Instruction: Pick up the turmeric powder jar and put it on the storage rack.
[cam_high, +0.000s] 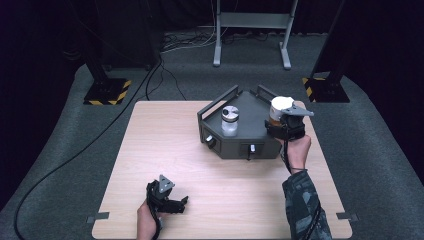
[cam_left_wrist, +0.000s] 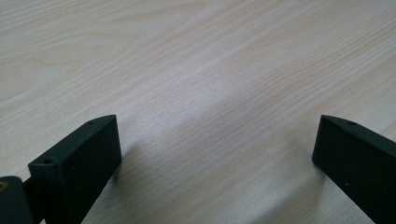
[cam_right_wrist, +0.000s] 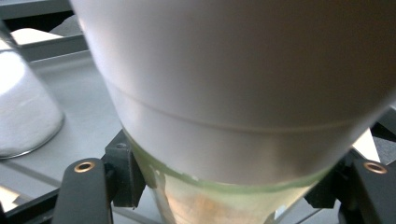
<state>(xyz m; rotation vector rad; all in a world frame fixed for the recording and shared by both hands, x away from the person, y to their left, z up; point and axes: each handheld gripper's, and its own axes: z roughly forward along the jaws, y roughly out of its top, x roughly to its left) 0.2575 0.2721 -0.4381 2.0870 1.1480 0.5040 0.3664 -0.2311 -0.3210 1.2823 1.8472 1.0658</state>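
- Two jars: a white-capped jar (cam_high: 281, 111) and a silver-lidded jar (cam_high: 230, 120) of white powder, both at the grey tray (cam_high: 250, 145) near the table's (cam_high: 165, 150) far right corner.
- The white-capped jar has a tall white cap over clear glass with orange-tan contents.
- The right gripper (cam_high: 285, 125) clasps it over the tray's right side; its base is hidden.
- The left gripper (cam_high: 175, 204), jaws wide apart and empty, rests near the table's near edge.

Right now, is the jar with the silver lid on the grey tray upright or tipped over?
Upright. In the high view the clear jar stands on its base on the grey tray, silver lid on top, apart from the right claw.
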